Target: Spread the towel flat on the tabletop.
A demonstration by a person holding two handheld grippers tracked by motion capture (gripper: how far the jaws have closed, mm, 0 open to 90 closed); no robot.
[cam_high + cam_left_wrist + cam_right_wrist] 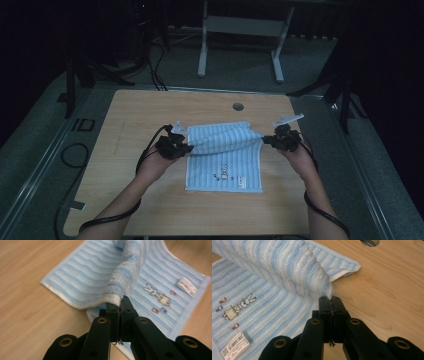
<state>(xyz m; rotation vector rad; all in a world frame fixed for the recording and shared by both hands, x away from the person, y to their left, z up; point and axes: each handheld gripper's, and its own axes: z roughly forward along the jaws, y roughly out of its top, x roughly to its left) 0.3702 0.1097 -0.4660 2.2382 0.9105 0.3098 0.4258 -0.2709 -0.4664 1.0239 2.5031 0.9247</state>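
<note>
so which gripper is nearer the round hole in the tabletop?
Right. The right gripper holds the towel corner just right of and below the hole; the left gripper sits farther off, down-left.

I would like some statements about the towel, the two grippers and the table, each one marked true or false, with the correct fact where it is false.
1. The left gripper is shut on an edge of the blue striped towel. True.
2. The right gripper hangs open above the towel. False: its jaws are closed on a towel edge.
3. The towel lies completely flat on the wooden table. False: the far part is lifted and folding over toward the person.
4. A small rabbit picture is on the towel. True.
5. The white label is on the bare table. False: it sits on the towel, near a corner.
6. The table has a round hole beyond the towel. True.
</note>
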